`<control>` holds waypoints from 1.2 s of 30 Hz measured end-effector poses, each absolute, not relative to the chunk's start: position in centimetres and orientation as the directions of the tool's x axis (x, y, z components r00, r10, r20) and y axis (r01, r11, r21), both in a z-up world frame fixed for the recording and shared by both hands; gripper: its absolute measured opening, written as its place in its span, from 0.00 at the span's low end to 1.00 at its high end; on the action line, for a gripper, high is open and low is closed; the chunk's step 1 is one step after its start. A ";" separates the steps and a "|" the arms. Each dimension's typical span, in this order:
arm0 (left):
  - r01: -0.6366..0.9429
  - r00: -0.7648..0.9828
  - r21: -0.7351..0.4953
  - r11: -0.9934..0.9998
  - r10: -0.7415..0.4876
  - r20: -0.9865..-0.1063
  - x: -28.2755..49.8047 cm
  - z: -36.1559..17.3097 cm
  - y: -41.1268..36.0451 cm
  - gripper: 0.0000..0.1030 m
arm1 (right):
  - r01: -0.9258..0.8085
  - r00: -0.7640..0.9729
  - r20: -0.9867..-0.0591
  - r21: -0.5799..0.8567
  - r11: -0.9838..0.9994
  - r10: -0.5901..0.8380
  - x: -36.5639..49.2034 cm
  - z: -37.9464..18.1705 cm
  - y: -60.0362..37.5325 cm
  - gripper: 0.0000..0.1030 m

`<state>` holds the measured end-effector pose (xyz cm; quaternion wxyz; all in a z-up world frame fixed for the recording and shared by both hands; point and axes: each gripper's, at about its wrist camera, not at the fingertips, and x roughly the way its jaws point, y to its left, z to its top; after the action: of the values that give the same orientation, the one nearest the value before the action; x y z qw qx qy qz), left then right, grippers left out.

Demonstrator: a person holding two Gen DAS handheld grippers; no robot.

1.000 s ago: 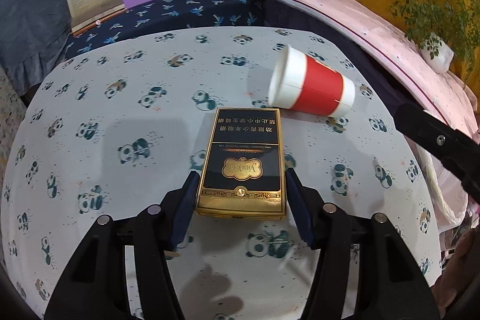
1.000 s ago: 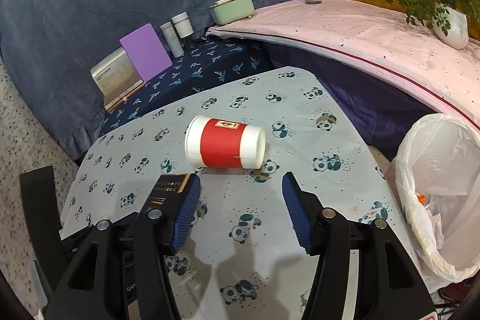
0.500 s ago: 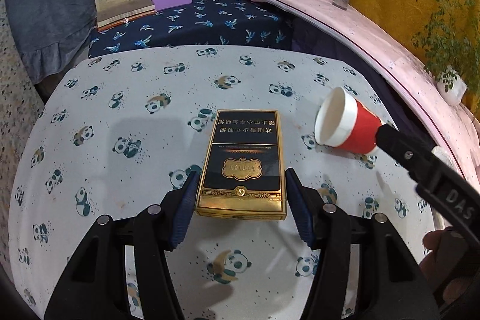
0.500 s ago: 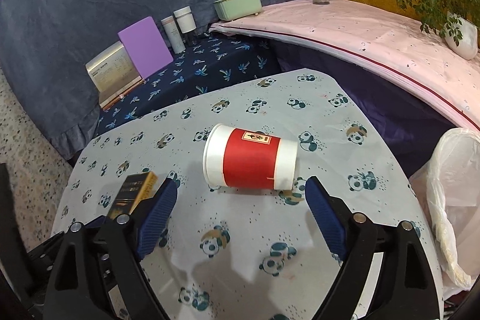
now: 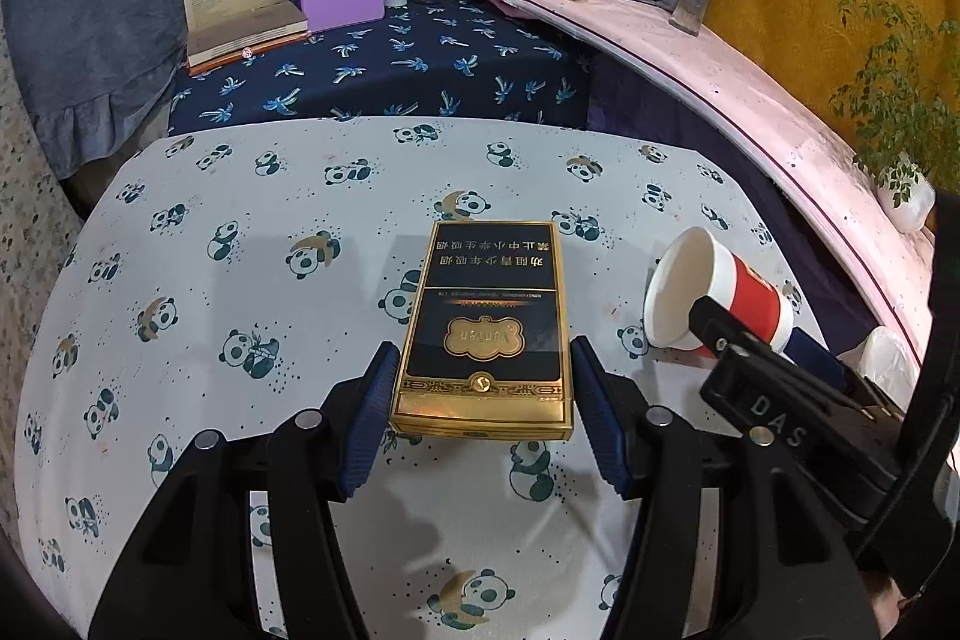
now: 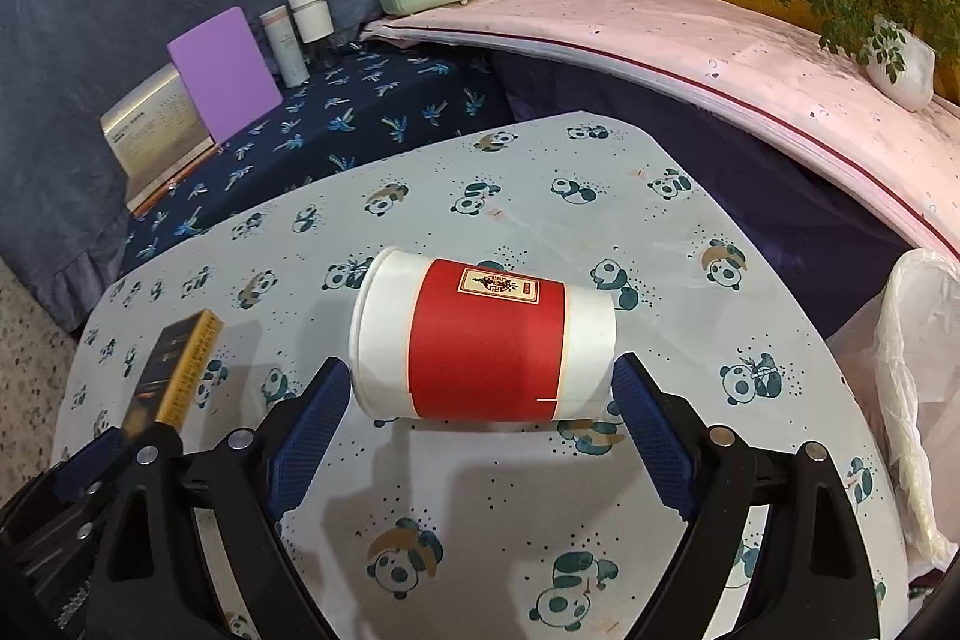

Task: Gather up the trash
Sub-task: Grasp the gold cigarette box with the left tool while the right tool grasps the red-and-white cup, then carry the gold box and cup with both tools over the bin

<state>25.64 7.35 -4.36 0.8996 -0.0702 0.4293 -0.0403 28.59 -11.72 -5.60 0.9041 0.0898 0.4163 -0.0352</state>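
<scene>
On the panda-print counter [image 6: 540, 520], the red-and-white paper cup [image 6: 486, 340] lies on its side between the spread jaws of the right gripper [image 6: 480, 400], mouth toward one blue pad and base at or just short of the other; whether either pad touches it yet I cannot tell. A good closure here looks gentle and square to the cup's length: pressing end to end on a thin paper cup could buckle it or squirt it out, so I would seat the pads fully past the rim and base and close slowly until it stops rolling. To its left, the black-and-gold cigarette box [image 5: 486, 328] lies flat between the unclenched jaws of the left gripper [image 5: 483, 412], with a narrow gap showing on each side; its near end sits just inside the pads, so pushing a little farther forward before closing should give a firmer hold on the long edges. The white plastic bag [image 6: 918, 388] at the counter's right edge is probably where both go, but it is cut off by the frame and its opening and contents do not show. The cup's underside and far wall are hidden, and in the left view the right gripper's body covers the cup's base.
</scene>
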 end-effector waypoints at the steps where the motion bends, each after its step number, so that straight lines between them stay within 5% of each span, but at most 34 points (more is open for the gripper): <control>1: 0.015 0.627 -0.163 0.986 -0.136 -0.767 25.8 -4.4 7.3 0.53 | 0.139 0.648 -0.761 0.132 0.981 0.010 28.7 -5.8 -11.7 0.84; 36: 0.206 0.593 -0.178 0.962 -0.268 -0.759 19.9 -2.9 -3.2 0.53 | 0.228 0.702 -0.711 0.189 0.955 -0.027 19.0 -2.4 -21.8 0.83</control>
<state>19.93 -3.22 -2.89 0.8919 -0.0357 0.4309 -0.1327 19.00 -21.78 -2.38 0.9130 0.1328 0.3794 -0.0698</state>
